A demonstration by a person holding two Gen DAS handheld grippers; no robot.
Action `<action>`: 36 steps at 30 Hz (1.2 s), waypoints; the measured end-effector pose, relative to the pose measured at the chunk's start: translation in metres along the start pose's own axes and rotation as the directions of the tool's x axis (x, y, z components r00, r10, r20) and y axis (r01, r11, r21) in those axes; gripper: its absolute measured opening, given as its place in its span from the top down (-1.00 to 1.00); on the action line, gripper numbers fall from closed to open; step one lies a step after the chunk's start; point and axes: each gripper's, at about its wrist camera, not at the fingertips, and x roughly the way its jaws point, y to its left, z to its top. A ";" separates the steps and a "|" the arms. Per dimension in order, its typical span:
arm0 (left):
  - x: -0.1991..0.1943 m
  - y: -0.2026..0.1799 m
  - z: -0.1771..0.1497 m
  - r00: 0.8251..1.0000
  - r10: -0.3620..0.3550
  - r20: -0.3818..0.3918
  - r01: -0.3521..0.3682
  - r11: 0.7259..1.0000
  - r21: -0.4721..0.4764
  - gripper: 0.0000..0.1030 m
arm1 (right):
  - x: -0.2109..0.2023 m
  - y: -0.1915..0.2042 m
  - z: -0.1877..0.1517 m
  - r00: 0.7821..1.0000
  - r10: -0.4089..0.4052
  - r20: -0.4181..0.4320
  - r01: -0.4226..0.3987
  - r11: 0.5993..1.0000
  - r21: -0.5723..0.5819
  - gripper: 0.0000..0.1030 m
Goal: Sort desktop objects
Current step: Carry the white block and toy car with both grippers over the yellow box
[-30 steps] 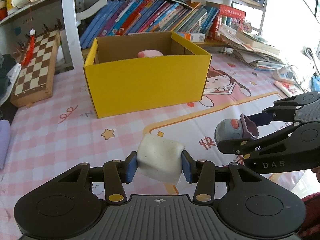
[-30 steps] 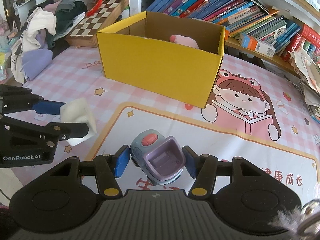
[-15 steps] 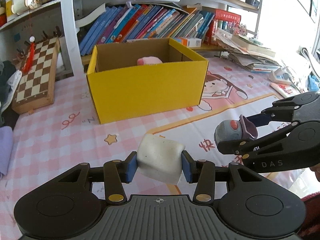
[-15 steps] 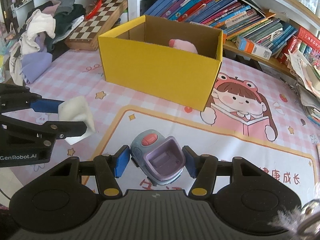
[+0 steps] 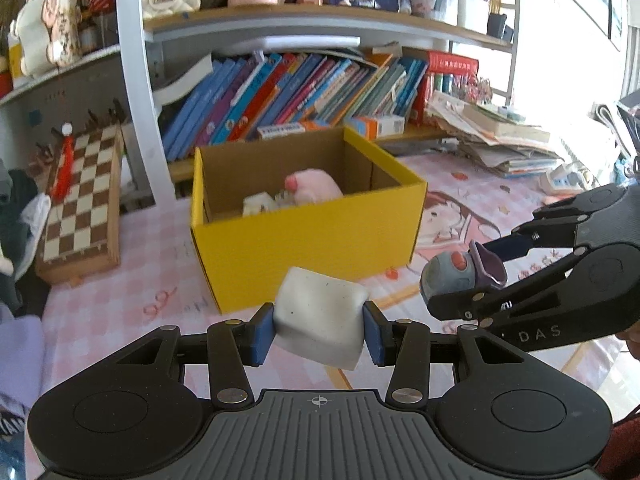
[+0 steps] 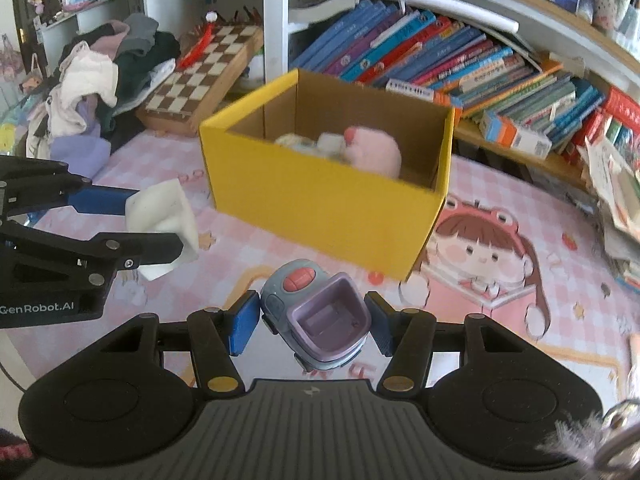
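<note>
Hovering above the table's pink checked mat, the left hand-held gripper (image 5: 319,332) pinches a white foam block (image 5: 320,322) while the right hand-held gripper (image 6: 310,322) clamps a grey-and-purple toy (image 6: 316,318), both short of the yellow box (image 5: 308,216) holding a pink plush (image 5: 314,188).

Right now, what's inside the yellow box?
Inside the yellow box lie a pink plush toy and some small whitish things. The front wall hides the box floor.

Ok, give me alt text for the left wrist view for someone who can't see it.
The left gripper holds a white foam block above a pink checked mat, facing an open yellow box with a pink plush toy inside. At right, the right gripper holds a small grey-purple toy.
</note>
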 end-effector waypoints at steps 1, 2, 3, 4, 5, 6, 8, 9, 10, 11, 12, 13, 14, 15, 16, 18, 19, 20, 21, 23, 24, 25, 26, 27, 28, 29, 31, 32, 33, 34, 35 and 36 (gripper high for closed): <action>0.000 0.000 0.003 1.000 0.001 0.006 -0.001 1.000 0.005 0.14 | 0.000 -0.001 0.004 1.000 -0.002 0.006 0.002 1.000 -0.007 -0.07; 0.000 0.000 0.006 1.000 0.002 0.012 -0.002 1.000 0.010 0.14 | -0.001 -0.003 0.009 1.000 -0.003 0.012 0.004 1.000 -0.013 -0.07; 0.000 0.001 0.009 1.000 0.003 0.018 -0.003 1.000 0.014 0.14 | -0.001 -0.004 0.013 1.000 -0.005 0.017 0.005 1.000 -0.019 -0.07; 0.000 0.001 0.012 1.000 0.004 0.025 -0.005 1.000 0.019 0.14 | -0.001 -0.006 0.016 1.000 -0.005 0.021 0.006 1.000 -0.026 -0.07; 0.001 0.001 0.015 1.000 0.006 0.031 -0.006 1.000 0.022 0.14 | -0.001 -0.007 0.020 1.000 -0.006 0.026 0.007 0.999 -0.033 -0.07; 0.002 0.002 0.018 0.999 0.008 0.036 -0.009 1.000 0.025 0.14 | 0.000 -0.009 0.024 1.000 -0.007 0.030 0.009 0.999 -0.041 -0.07; 0.003 0.004 0.025 0.999 0.013 0.049 -0.014 0.999 0.029 0.14 | 0.000 -0.011 0.030 0.999 -0.008 0.038 0.011 0.998 -0.056 -0.07; 0.003 0.004 0.028 0.998 0.016 0.054 -0.017 0.999 0.031 0.14 | 0.000 -0.012 0.034 0.999 -0.008 0.043 0.011 0.998 -0.063 -0.07; 0.004 0.005 0.031 0.998 0.018 0.060 -0.020 0.999 0.033 0.14 | 0.000 -0.013 0.037 0.999 -0.008 0.048 0.011 0.998 -0.070 -0.07; 0.005 0.006 0.034 0.998 0.021 0.065 -0.023 0.999 0.034 0.14 | 0.001 -0.015 0.041 0.999 -0.007 0.052 0.011 0.997 -0.076 -0.07; 0.005 0.007 0.037 0.997 0.023 0.069 -0.026 0.999 0.035 0.14 | 0.001 -0.016 0.044 0.998 -0.007 0.057 0.012 0.997 -0.081 -0.07; 0.006 0.008 0.040 0.997 0.026 0.073 -0.028 0.999 0.037 0.14 | 0.001 -0.017 0.047 0.998 -0.007 0.062 0.012 0.996 -0.086 -0.07; 0.007 0.009 0.043 0.997 0.027 0.076 -0.030 0.999 0.039 0.14 | 0.002 -0.019 0.051 0.998 -0.008 0.068 0.014 0.996 -0.091 -0.07; 0.008 0.009 0.046 0.996 0.030 0.080 -0.033 0.999 0.042 0.14 | 0.002 -0.021 0.055 0.997 -0.009 0.075 0.017 0.995 -0.094 -0.07; 0.010 0.010 0.049 0.996 0.033 0.085 -0.037 0.998 0.046 0.14 | 0.003 -0.024 0.059 0.997 -0.011 0.082 0.019 0.995 -0.097 -0.07; 0.012 0.010 0.056 0.995 0.038 0.096 -0.043 0.998 0.053 0.14 | 0.003 -0.028 0.066 0.995 -0.012 0.095 0.021 0.995 -0.099 -0.07; 0.013 0.010 0.060 0.994 0.041 0.102 -0.047 0.997 0.056 0.14 | 0.004 -0.030 0.070 0.995 -0.012 0.102 0.023 0.995 -0.101 -0.07; 0.015 0.011 0.063 0.993 0.044 0.108 -0.050 0.997 0.059 0.14 | 0.005 -0.032 0.074 0.994 -0.012 0.108 0.023 0.994 -0.103 -0.07; 0.016 0.011 0.066 0.993 0.046 0.113 -0.054 0.997 0.061 0.14 | 0.006 -0.034 0.078 0.993 -0.012 0.114 0.024 0.994 -0.105 -0.07; 0.020 0.011 0.073 0.991 0.052 0.121 -0.060 0.996 0.064 0.14 | 0.008 -0.038 0.086 0.992 -0.013 0.126 0.026 0.994 -0.109 -0.07; 0.022 0.012 0.076 0.991 0.055 0.124 -0.064 0.996 0.066 0.14 | 0.009 -0.040 0.090 0.991 -0.013 0.132 0.027 0.993 -0.112 -0.07; 0.024 0.012 0.079 0.990 0.058 0.127 -0.067 0.995 0.068 0.14 | 0.010 -0.041 0.093 0.991 -0.012 0.136 0.028 0.993 -0.115 -0.07; 0.027 0.012 0.081 0.990 0.061 0.128 -0.070 0.995 0.070 0.14 | 0.012 -0.042 0.096 0.990 -0.011 0.139 0.027 0.992 -0.120 -0.07; 0.029 0.013 0.084 0.990 0.064 0.128 -0.074 0.995 0.070 0.14 | 0.015 -0.043 0.099 0.990 -0.009 0.140 0.027 0.992 -0.124 -0.07; 0.033 0.013 0.086 0.990 0.067 0.127 -0.076 0.995 0.069 0.14 | 0.018 -0.044 0.102 0.990 -0.007 0.140 0.025 0.991 -0.128 -0.07; 0.036 0.014 0.088 0.990 0.069 0.126 -0.078 0.995 0.066 0.14 | 0.020 -0.045 0.104 0.990 -0.005 0.140 0.024 0.991 -0.133 -0.07; 0.042 0.016 0.092 0.990 0.074 0.123 -0.082 0.995 0.062 0.14 | 0.026 -0.047 0.109 0.990 0.000 0.139 0.020 0.990 -0.141 -0.07; 0.045 0.017 0.094 0.990 0.077 0.122 -0.085 0.995 0.061 0.14 | 0.029 -0.048 0.111 0.990 0.003 0.138 0.018 0.989 -0.145 -0.07; 0.048 0.018 0.095 0.989 0.081 0.120 -0.089 0.994 0.060 0.14 | 0.032 -0.049 0.113 0.991 0.005 0.136 0.015 0.989 -0.149 -0.07; 0.051 0.019 0.097 0.989 0.085 0.118 -0.093 0.994 0.059 0.14 | 0.036 -0.050 0.115 0.991 0.008 0.134 0.012 0.988 -0.152 -0.07; 0.054 0.020 0.098 0.989 0.089 0.115 -0.096 0.994 0.057 0.14 | 0.039 -0.051 0.117 0.991 0.011 0.132 0.009 0.988 -0.153 -0.07; 0.058 0.021 0.099 0.989 0.093 0.112 -0.100 0.993 0.055 0.14 | 0.042 -0.052 0.119 0.991 0.015 0.129 0.006 0.988 -0.155 -0.07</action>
